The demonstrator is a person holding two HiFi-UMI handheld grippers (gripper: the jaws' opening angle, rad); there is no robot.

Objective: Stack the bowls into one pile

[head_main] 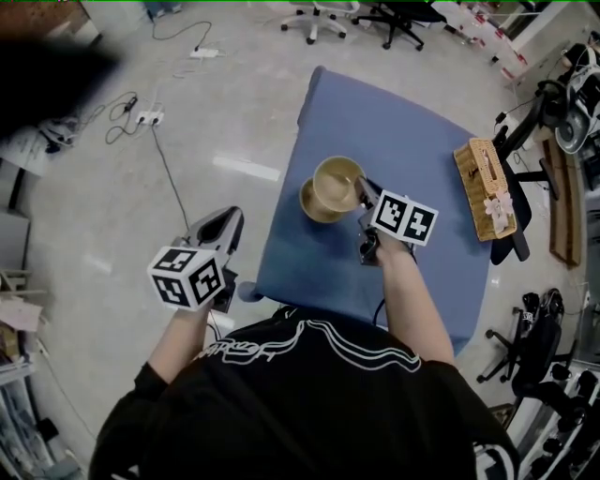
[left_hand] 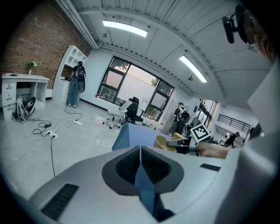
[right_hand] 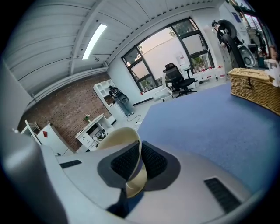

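A tan bowl (head_main: pixel 336 181) hangs tilted over the blue table (head_main: pixel 403 131), with my right gripper (head_main: pixel 362 190) shut on its near rim. In the right gripper view the rim of that bowl (right_hand: pixel 114 139) is pinched between the dark pads (right_hand: pixel 153 162). A second tan bowl (head_main: pixel 308 203) sits on the table just under it and to its left, partly covered. My left gripper (head_main: pixel 228 221) hovers off the table's left side over the floor, its jaws shut on nothing. From the left gripper view (left_hand: pixel 140 158) the held bowl (left_hand: pixel 162 141) shows ahead to the right.
A wicker basket (head_main: pixel 485 187) lies at the table's right edge, also in the right gripper view as a basket (right_hand: pixel 257 87). Cables and a power strip (head_main: pixel 148 118) lie on the floor at left. Office chairs (head_main: pixel 394 19) stand beyond the table.
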